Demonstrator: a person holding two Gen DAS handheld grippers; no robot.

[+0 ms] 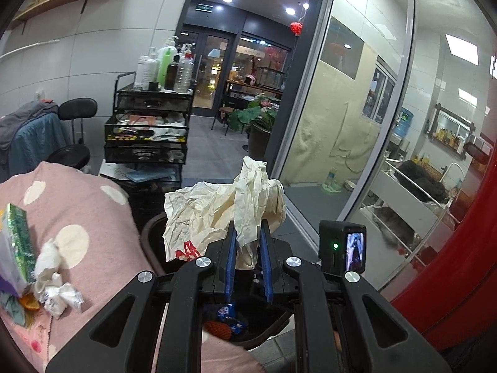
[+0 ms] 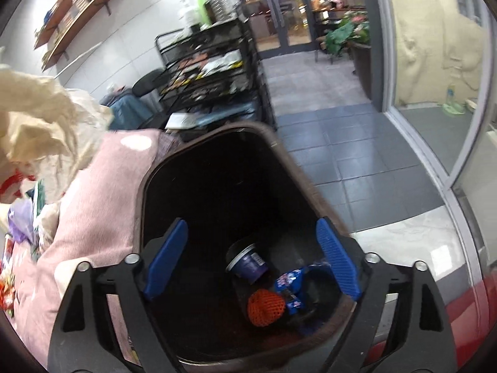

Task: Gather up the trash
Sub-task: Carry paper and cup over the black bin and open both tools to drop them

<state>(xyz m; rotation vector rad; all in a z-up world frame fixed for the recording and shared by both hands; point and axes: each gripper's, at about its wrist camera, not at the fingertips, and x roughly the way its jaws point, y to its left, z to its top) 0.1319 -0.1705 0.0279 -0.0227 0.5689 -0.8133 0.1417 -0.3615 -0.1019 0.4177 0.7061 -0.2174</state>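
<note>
Crumpled paper bag (image 1: 217, 208) sits pinched in our left gripper (image 1: 248, 245), above the dark bin (image 2: 310, 183). Right gripper (image 2: 251, 242) hangs spread and empty over it. We should centre the bag over the bin's mouth before letting go; tissues (image 1: 59, 292) wait on the pink blanket (image 1: 77, 205).

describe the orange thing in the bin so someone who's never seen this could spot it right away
Look into the dark bin beside the pink dotted blanket. At its bottom lie a purple tub, a blue wrapper and the orange net ball. It is the only orange, mesh-textured round piece there, nearest the camera, beside the wrapper.
</note>
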